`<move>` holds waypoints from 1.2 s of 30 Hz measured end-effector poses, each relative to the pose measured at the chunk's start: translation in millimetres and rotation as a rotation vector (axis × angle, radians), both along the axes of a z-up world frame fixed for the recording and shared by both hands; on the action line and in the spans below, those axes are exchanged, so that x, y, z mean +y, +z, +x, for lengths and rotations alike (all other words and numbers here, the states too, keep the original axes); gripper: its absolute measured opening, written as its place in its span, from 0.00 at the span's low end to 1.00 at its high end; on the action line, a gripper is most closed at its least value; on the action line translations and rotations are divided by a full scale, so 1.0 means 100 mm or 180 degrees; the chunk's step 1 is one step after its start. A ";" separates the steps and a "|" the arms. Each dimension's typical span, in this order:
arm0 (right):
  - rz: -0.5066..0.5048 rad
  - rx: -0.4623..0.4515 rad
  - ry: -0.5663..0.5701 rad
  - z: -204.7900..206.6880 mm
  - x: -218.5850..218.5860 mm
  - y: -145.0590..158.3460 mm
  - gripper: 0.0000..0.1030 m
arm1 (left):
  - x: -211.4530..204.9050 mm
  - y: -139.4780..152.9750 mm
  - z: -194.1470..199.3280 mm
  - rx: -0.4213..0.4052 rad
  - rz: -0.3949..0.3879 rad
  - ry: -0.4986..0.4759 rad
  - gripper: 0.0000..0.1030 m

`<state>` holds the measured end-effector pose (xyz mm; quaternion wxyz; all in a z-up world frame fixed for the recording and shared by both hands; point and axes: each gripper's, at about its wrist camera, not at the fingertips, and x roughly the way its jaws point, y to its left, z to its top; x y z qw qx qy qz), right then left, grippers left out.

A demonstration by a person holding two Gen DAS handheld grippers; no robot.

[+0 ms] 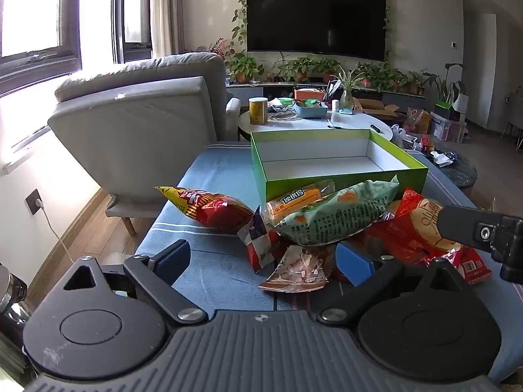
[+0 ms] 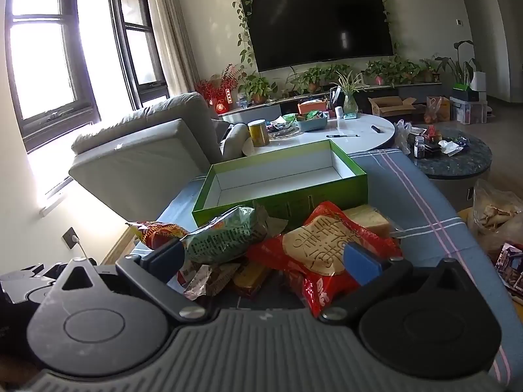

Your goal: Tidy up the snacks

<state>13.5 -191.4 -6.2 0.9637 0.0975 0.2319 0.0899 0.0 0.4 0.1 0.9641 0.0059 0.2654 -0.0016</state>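
Observation:
A pile of snack packs lies on the blue striped cloth point(image 1: 212, 170) in front of an empty green box point(image 1: 336, 160) with a white inside. The pile holds a red and yellow chip bag point(image 1: 209, 207), a pale green bag point(image 1: 330, 219), a red cracker bag point(image 1: 421, 228) and a small brown pack point(image 1: 300, 271). My left gripper point(image 1: 264, 261) stands open just short of the brown pack. My right gripper point(image 2: 264, 259) is open low over the pile, with the green bag point(image 2: 225, 238) and the red cracker bag point(image 2: 327, 248) between its fingers. The green box point(image 2: 281, 176) sits just beyond.
A grey armchair point(image 1: 137, 117) stands to the left of the cloth. Behind the box is a white oval table point(image 2: 343, 130) with a yellow can point(image 2: 258, 132) and clutter. A dark round table point(image 2: 454, 160) and a plastic bag point(image 2: 493, 212) are at the right.

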 end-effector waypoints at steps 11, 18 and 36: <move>0.0016 0.0023 -0.0003 -0.01 0.01 -0.01 0.76 | -0.02 0.01 -0.02 -0.0036 0.0031 -0.0021 0.89; 0.0017 0.0027 -0.0003 -0.01 0.00 -0.02 0.76 | -0.02 0.01 -0.02 -0.0042 0.0027 -0.0022 0.89; 0.0014 0.0034 0.0001 -0.01 0.00 -0.03 0.76 | -0.03 0.00 -0.03 -0.0045 0.0030 -0.0026 0.89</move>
